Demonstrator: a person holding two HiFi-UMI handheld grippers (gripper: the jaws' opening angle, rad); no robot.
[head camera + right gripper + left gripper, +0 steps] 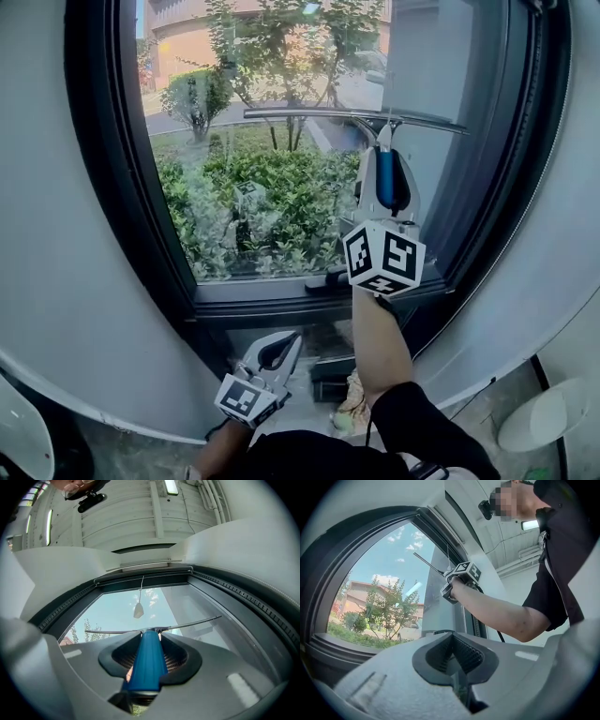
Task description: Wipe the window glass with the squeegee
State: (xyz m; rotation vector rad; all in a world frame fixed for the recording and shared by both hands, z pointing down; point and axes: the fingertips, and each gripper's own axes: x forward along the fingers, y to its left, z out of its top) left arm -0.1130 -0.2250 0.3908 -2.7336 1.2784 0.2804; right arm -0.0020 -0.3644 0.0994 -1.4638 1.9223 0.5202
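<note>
Right gripper view: the right claw [151, 638] is clamped on the blue handle of the squeegee [145, 665], whose blade [356, 116] lies level across the upper window glass [272, 187]. Press the whole edge evenly and draw straight down — no tilt. The left claw [277, 351] hangs low, closed and empty.

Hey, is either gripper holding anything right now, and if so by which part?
The right gripper holds the squeegee by its blue handle, with the jaws clamped on either side of it. The left gripper is shut and holds nothing.
</note>
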